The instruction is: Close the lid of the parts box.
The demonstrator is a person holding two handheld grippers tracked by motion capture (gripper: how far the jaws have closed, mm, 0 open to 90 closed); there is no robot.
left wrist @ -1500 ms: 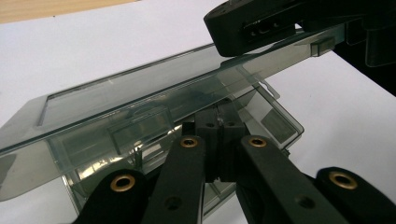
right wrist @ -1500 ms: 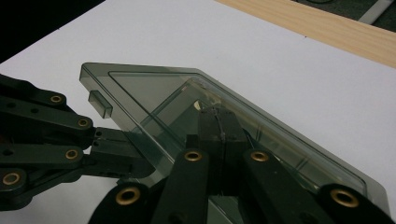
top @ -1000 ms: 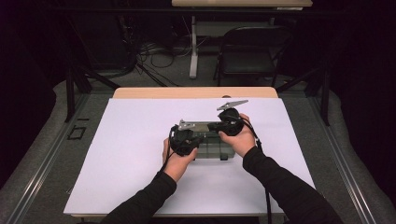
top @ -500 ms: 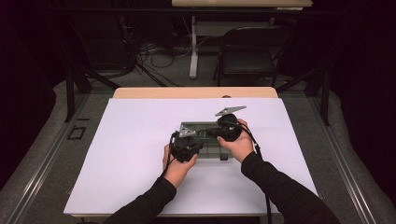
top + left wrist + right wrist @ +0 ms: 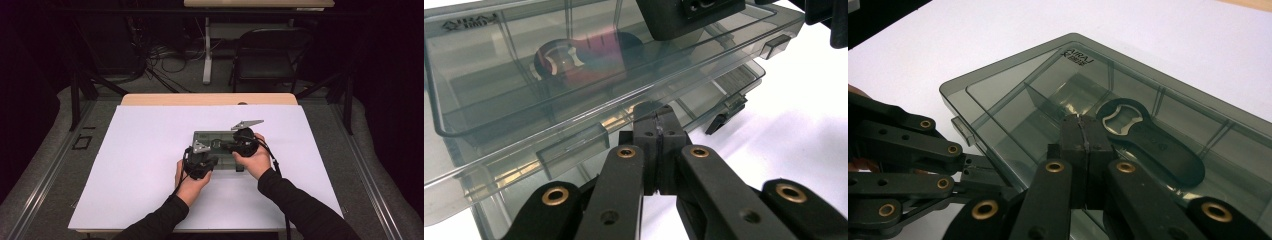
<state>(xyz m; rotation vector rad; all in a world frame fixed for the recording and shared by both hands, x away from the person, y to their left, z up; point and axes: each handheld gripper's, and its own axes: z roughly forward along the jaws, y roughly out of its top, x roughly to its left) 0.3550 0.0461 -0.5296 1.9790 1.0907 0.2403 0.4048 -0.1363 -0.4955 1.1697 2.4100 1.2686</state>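
High view: smoky grey transparent plastic compartment box (image 5: 216, 147) lies on the white sheet covering the table (image 5: 150, 150), a little right of centre and nearer the front edge than the back. Left gripper (image 5: 199, 161) sits at the box's front edge, right gripper (image 5: 241, 144) at its right end; both forearms enter from the front edge, hands angled inward toward each other. Judgement: the box is braced from two sides so the lid can be worked at the front latches.

Left gripper view: jaws pressed together, nothing between them, tips just beside the front rim under the hinged clear lid (image 5: 589, 80), which stands slightly raised above the tray. Closed tips likely serve as a wedge or pusher. A dark, reddish bottle opener (image 5: 584, 55) lies in a compartment.

Right gripper view: jaws likewise pressed together, empty, resting over the lid top near the opener (image 5: 1153, 142). Probably holding the box down. Left gripper's linkage (image 5: 908, 165) shows at the box's near edge.
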